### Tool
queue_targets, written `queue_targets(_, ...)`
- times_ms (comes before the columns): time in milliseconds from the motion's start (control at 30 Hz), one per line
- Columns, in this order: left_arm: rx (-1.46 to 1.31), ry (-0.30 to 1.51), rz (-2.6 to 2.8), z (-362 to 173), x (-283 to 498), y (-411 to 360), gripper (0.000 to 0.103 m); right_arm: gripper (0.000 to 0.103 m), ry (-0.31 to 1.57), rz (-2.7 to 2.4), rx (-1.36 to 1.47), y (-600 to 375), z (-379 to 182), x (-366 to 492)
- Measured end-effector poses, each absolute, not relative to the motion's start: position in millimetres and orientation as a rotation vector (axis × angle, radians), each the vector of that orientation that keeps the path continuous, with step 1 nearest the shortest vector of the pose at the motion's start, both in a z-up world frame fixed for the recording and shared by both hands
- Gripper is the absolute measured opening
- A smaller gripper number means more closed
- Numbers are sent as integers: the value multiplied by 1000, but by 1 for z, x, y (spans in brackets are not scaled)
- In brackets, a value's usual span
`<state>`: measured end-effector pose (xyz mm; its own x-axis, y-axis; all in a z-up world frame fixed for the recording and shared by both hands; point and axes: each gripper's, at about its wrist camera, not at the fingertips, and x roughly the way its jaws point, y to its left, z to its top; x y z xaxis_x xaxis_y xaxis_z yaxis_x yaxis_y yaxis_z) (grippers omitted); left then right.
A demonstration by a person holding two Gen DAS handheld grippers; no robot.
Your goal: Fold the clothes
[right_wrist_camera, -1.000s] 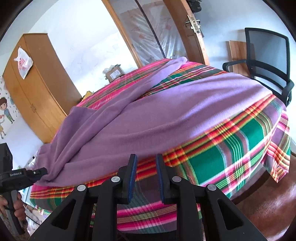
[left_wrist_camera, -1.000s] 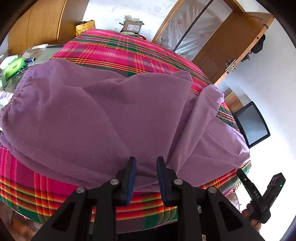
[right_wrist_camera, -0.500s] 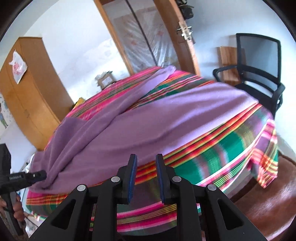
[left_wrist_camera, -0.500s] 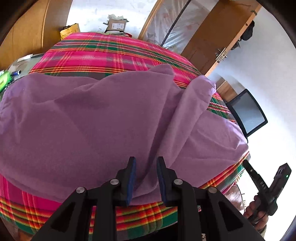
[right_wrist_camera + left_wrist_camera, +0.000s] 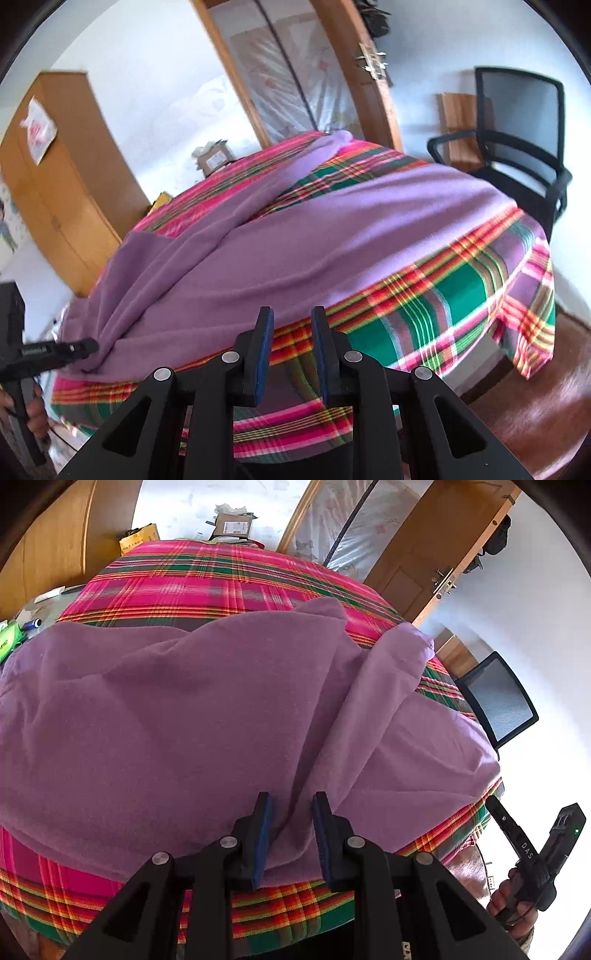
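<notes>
Over the last second the left hand-held gripper (image 5: 289,834) has slid sideways along the near edge of the soft purple fleece garment (image 5: 207,716), so that the raised ridge of folded cloth which lay off to its right now runs down almost between its blue pads. The jaws stand a little apart with nothing pinched — the fleece lies under and ahead of them, not in them. The right hand-held gripper (image 5: 289,350) has hardly shifted; its jaws are likewise parted and empty, hovering off the edge of the pink, green and orange plaid-covered surface (image 5: 443,302).

My reading is that the left side is lining up for a pinch on that ridge, so the fold has not yet begun.

The garment lies spread wide across the surface — mostly flat, with one long sleeve-like flap crossing it diagonally toward the far edge and soft wrinkles near the left gripper.
</notes>
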<state>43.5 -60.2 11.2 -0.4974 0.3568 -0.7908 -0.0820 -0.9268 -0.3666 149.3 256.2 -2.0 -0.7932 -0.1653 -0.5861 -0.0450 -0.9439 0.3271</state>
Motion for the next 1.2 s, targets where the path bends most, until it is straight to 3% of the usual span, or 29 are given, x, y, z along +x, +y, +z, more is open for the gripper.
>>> queue_targets(467, -1400, -343, 2491, 22, 16, -49, 23, 21, -200, -2872, 962, 258, 41, 71)
queue_targets(900, -1470, -212, 2492, 11, -35, -19, 23, 22, 9, -2739, 1092, 242, 39, -45)
queue_targets(1200, -1501, -278, 2437, 3, -55, -24, 25, 23, 84, -2712, 1155, 219, 36, -112)
